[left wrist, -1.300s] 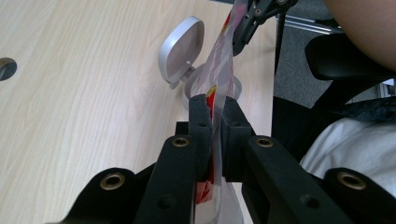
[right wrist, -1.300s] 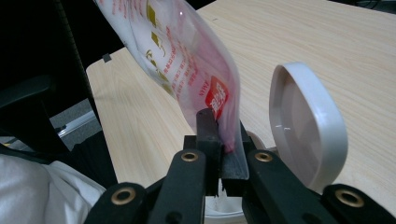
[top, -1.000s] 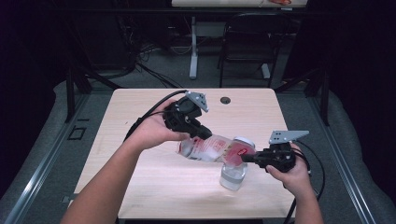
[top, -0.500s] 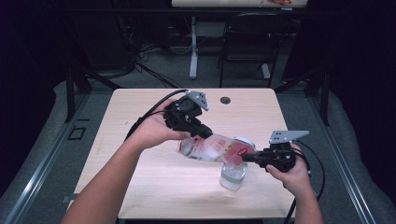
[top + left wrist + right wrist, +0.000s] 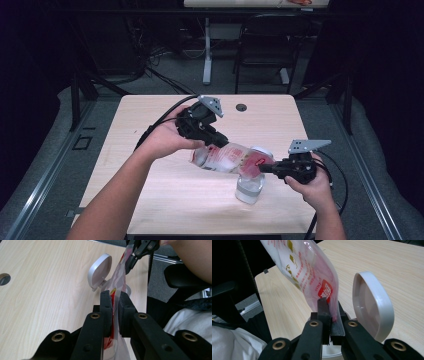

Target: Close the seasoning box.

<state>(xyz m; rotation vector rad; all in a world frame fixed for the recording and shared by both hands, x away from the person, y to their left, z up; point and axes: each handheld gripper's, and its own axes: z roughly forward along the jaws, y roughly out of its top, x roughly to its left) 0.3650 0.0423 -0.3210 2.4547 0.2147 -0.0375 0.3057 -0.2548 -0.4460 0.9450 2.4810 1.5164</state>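
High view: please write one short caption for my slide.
Two hand-held grippers, left and right, hold a plastic pouch over an open-lidded container.

clear red-printed pouch (image 5: 227, 158), white lid (image 5: 372, 305)

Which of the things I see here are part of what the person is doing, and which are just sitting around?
In use:
- plastic pouch, pinched at each end
- left gripper
- right gripper
- clear container under the pouch
- its hinged lid, flipped open

Just around:
- table
- round hole in the tabletop
- chair behind the table
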